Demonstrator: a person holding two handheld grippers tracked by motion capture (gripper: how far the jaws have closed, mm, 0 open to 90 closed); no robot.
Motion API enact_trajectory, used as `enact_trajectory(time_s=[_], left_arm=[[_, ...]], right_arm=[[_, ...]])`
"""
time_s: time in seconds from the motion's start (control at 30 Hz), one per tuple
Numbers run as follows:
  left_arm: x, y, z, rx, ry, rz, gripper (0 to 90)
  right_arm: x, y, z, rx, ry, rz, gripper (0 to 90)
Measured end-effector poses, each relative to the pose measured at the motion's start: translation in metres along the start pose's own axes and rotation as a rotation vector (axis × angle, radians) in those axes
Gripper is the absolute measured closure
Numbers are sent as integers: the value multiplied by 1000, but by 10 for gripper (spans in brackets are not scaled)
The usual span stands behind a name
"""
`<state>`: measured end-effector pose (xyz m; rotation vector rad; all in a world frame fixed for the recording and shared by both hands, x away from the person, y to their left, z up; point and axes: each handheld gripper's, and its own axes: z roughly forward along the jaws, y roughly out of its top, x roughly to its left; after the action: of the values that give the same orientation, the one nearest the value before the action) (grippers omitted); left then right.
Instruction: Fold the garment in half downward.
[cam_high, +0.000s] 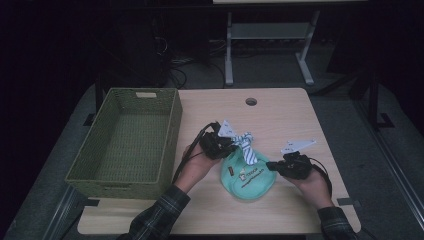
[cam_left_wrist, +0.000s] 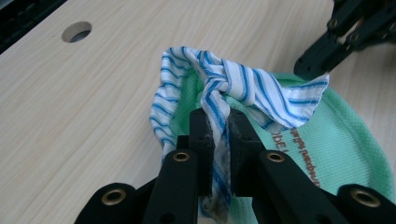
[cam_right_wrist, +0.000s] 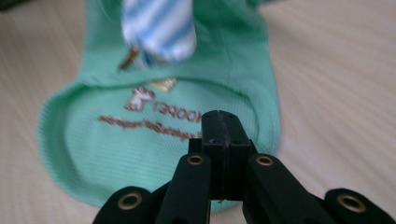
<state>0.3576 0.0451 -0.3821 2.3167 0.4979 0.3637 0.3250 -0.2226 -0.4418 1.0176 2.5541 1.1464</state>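
High view: striped tie (cam_high: 247, 146) lengthwise toward the person.

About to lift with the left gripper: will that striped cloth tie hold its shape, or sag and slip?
Probably floppy: the striped cloth tie droops in soft folds around its knot. It looks light and thin, so the left gripper, shut on one strand, should lift it easily. The green bag lies limp on the table, so it would likely hang and swing.

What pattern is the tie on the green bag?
White with blue stripes on the tie, clearest in the left gripper view.
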Motion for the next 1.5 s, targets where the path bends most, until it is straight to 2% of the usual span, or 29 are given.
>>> enact_trajectory(time_s=[0.17,0.27,0.47,0.57,0.77,0.9,1.1,1.33,1.47,1.5], left_arm=[[-11,3,5,12,-8,35,817],[-16,5,7,14,-14,49,817],[-26,8,8,10,-28,73,815],[-30,10,8,3,-41,74,813],[-40,7,10,-6,-78,81,810],[-52,2,14,-23,-109,89,808],[-68,-5,20,-17,-127,132,808],[-82,-12,28,6,-158,168,807],[-86,-16,33,20,-212,147,802],[-87,-18,35,13,-236,122,799]], right_arm=[[7,8,-12,-63,19,-22,898],[12,12,-14,-75,43,-31,897],[20,12,0,-52,78,-48,898],[22,12,7,-36,87,-40,898],[20,12,15,-37,93,-31,898],[19,8,20,-29,97,-22,897],[18,-1,20,11,89,-23,898],[10,-24,1,51,30,21,897],[5,-32,-4,63,4,38,898],[4,-32,-4,65,4,38,898]])
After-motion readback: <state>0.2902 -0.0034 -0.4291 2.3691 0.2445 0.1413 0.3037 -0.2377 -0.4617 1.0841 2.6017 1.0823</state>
